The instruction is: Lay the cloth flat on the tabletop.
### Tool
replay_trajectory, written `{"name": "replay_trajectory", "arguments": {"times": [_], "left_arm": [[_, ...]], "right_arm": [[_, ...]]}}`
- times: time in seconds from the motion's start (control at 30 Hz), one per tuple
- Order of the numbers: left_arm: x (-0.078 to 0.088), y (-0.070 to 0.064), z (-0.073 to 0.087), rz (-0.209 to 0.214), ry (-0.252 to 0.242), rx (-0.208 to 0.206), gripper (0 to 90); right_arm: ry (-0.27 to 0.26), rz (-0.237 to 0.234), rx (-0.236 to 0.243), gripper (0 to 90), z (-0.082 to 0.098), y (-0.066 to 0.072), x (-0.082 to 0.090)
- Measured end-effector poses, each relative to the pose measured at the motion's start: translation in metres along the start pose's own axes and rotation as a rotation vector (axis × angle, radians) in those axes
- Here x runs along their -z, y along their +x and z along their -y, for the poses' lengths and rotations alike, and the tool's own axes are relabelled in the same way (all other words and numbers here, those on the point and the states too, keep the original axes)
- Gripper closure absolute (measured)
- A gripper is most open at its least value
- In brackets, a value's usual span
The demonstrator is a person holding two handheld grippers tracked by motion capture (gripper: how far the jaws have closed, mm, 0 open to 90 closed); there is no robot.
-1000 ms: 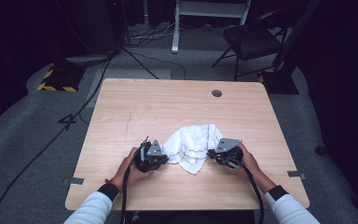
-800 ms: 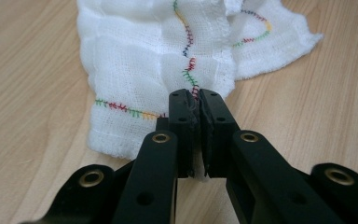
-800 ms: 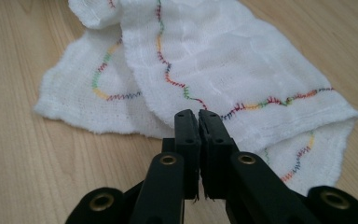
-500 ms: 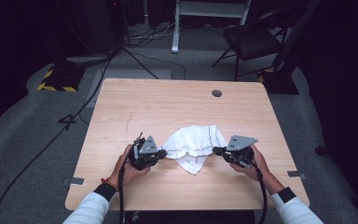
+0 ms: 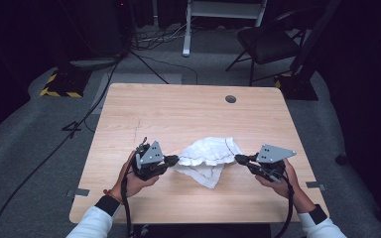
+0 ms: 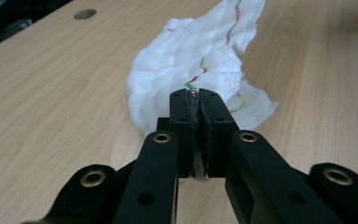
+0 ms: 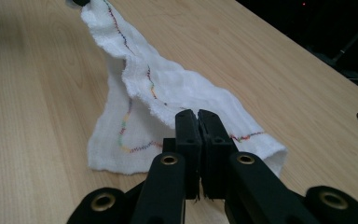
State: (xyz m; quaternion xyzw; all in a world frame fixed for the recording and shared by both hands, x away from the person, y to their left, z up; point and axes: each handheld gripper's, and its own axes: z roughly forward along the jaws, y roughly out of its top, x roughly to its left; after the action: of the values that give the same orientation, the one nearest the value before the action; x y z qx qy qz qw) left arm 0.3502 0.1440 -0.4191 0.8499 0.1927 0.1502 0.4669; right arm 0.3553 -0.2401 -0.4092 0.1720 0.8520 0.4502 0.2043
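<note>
My left gripper (image 5: pixel 172 159) pinches the left edge of a white cloth (image 5: pixel 207 154) with multicoloured stitching, jaws pressed together on the fabric. The cloth stretches between my hands near the table's (image 5: pixel 178 106) front edge, partly lifted, its lower fold resting on the wood. My right gripper (image 5: pixel 240 158) pinches its right edge.

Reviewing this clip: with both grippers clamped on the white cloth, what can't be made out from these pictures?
- Left gripper, left gripper view: shut jaws hide the pinched edge of the cloth.
- Right gripper, right gripper view: same; the grip depth is hidden.
- High view: the cloth's coloured stitching is too small to follow.
- Table, high view: the cloth covers the surface beneath.
</note>
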Motion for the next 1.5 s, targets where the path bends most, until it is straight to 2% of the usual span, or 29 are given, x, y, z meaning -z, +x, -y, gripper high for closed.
{"name": "replay_trajectory", "arguments": {"times": [0.17,0.2,0.27,0.37,0.4,0.57,0.63,0.7,0.77,0.97,1.07,1.2,1.3,1.5], "left_arm": [[0.013,-0.004,-0.013,-0.007,-0.039,-0.024,85.1],[0.013,-0.004,-0.013,-0.007,-0.039,-0.024,85.1],[0.021,-0.007,-0.022,-0.002,-0.071,-0.038,85.1],[0.026,-0.008,-0.029,-0.004,-0.081,-0.054,85.1],[0.031,-0.01,-0.036,0.002,-0.094,-0.067,85.1],[0.043,-0.016,-0.053,-0.007,-0.099,-0.123,85.2],[0.045,-0.017,-0.056,-0.004,-0.101,-0.132,85.1],[0.05,-0.021,-0.063,-0.006,-0.101,-0.164,85.1],[0.051,-0.022,-0.065,-0.004,-0.099,-0.17,85.1],[0.047,-0.018,-0.063,-0.01,-0.097,-0.155,85.1],[0.04,-0.012,-0.061,-0.012,-0.091,-0.139,85.1],[0.032,-0.005,-0.06,-0.013,-0.077,-0.129,85.1],[0.02,0.006,-0.058,-0.006,-0.074,-0.093,85.0],[0.002,0.02,-0.054,-0.016,-0.046,-0.071,85.0]], "right_arm": [[-0.044,0.02,0.0,87.9,-0.008,0.006,0.021],[-0.05,0.027,0.005,87.9,-0.011,0.008,0.026],[-0.064,0.035,0.018,87.9,-0.015,0.011,0.036],[-0.091,0.047,0.032,87.9,-0.024,0.015,0.051],[-0.097,0.055,0.043,87.9,-0.027,0.016,0.056],[-0.121,0.086,0.075,87.9,-0.043,0.022,0.08],[-0.132,0.097,0.086,87.9,-0.048,0.025,0.089],[-0.143,0.106,0.093,88.0,-0.053,0.029,0.097],[-0.147,0.112,0.095,87.9,-0.055,0.031,0.101],[-0.132,0.114,0.087,87.9,-0.053,0.029,0.096],[-0.127,0.116,0.076,87.9,-0.049,0.026,0.092],[-0.118,0.125,0.045,87.9,-0.043,0.016,0.083],[-0.101,0.135,0.033,87.9,-0.038,0.008,0.075],[-0.073,0.159,-0.016,87.9,-0.028,-0.015,0.057]]}}
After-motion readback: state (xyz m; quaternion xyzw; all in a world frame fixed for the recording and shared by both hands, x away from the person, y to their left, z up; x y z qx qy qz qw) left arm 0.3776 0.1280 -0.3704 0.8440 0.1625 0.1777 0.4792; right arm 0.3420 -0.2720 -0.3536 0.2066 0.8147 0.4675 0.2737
